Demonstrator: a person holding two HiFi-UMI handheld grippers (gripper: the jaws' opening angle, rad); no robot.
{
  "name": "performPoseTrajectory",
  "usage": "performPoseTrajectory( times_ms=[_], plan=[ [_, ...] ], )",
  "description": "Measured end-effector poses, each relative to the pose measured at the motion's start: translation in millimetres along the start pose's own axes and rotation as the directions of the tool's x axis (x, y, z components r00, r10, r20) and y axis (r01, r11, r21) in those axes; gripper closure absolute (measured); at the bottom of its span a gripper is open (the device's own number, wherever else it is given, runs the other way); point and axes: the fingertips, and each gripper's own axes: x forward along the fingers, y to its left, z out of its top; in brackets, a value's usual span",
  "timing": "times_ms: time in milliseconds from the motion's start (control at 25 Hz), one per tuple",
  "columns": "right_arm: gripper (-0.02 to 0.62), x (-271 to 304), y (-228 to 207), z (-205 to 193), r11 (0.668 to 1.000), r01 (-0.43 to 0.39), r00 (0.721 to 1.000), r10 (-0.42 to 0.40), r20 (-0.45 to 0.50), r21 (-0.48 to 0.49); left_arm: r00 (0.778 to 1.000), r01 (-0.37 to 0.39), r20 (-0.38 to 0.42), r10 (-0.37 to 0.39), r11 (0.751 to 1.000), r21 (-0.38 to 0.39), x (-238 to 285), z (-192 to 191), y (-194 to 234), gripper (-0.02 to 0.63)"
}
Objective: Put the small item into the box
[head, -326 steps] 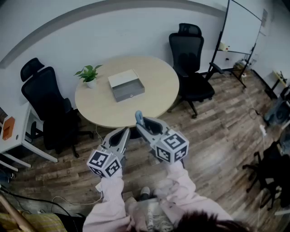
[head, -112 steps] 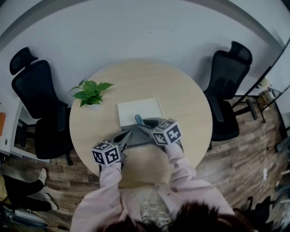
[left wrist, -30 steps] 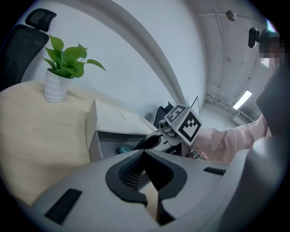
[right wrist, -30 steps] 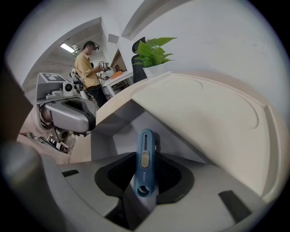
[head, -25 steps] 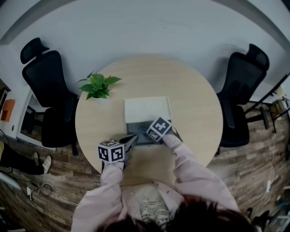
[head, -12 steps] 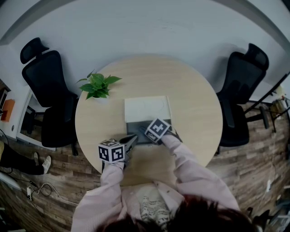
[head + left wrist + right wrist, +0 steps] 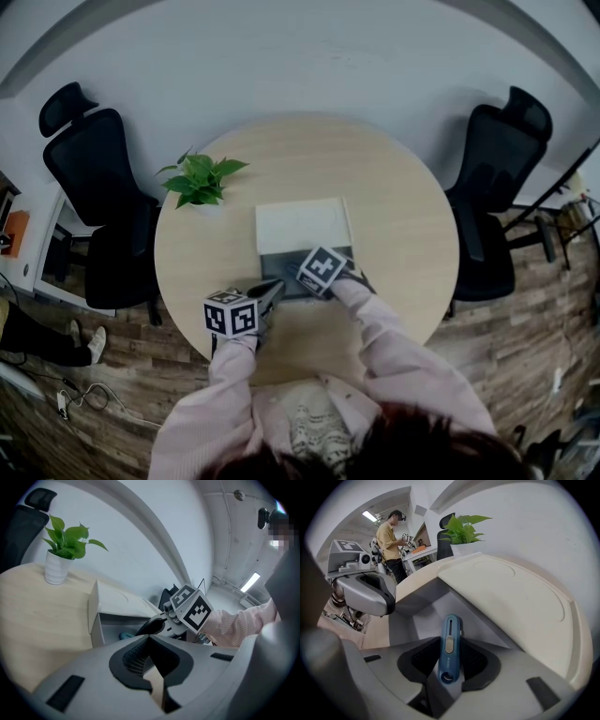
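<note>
A grey box (image 7: 281, 263) stands open on the round table (image 7: 394, 206), its white lid (image 7: 302, 225) folded back. My right gripper (image 7: 450, 662) reaches into the box's open front, and its jaws are opening. A small blue item (image 7: 449, 646) with a grey slider sits between the pads and points into the box cavity (image 7: 417, 616). My left gripper (image 7: 275, 287) rests just left of the box front, shut with nothing in it. From the left gripper view I see the box (image 7: 101, 625), a bit of the blue item (image 7: 125, 635) and the right gripper's fingers (image 7: 152, 626).
A potted green plant (image 7: 202, 180) stands on the table left of the box. Black office chairs (image 7: 94, 187) (image 7: 492, 187) flank the table. A person (image 7: 391, 531) stands at a desk far behind in the right gripper view.
The right gripper has edged slightly left at the box front with the blue item between its jaws. The left gripper has stayed where it was.
</note>
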Motion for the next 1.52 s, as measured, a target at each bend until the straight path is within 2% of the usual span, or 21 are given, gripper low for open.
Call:
performPoseTrajectory(
  times_ms=[280, 560, 680, 1040, 1240, 1320, 1360, 1520],
  plan=[
    [0.431, -1, 2, 0, 1.0, 0.008, 1.0, -0.008, 0.014, 0.015, 1.0, 0.006, 0.002, -0.006, 1.0, -0.004, -4, 0, -1, 0.597],
    [0.425, -5, -2, 1, 0.998, 0.055, 0.998, -0.056, 0.03, 0.043, 1.0, 0.012, -0.009, -0.012, 1.0, -0.008, -6, -2, -2, 0.597],
    [0.411, -8, -1, 4, 0.996, 0.067, 0.996, -0.07, 0.062, 0.06, 1.0, 0.016, -0.014, -0.016, 1.0, -0.008, -9, -2, -3, 0.597],
    [0.415, -29, 16, 14, 0.993, 0.033, 0.984, -0.052, 0.17, 0.112, 1.0, 0.023, -0.016, -0.023, 1.0, -0.003, -14, -1, -3, 0.597],
    [0.469, -40, 5, 14, 0.987, 0.084, 0.961, -0.117, 0.252, 0.139, 1.0, 0.028, -0.005, -0.028, 0.999, 0.018, -16, 2, -6, 0.597],
    [0.482, -46, 6, 14, 0.983, 0.086, 0.948, -0.131, 0.289, 0.163, 0.999, 0.03, 0.011, -0.031, 0.999, 0.025, -17, 6, -7, 0.597],
    [0.513, -49, 6, 14, 0.98, 0.088, 0.94, -0.14, 0.31, 0.177, 0.999, 0.031, 0.017, -0.032, 0.999, 0.03, -17, 7, -7, 0.597],
    [0.541, -59, 13, 15, 0.971, 0.059, 0.909, -0.149, 0.39, 0.232, 0.999, 0.043, 0.027, -0.044, 0.998, 0.055, -16, 10, -13, 0.597]
  ],
)
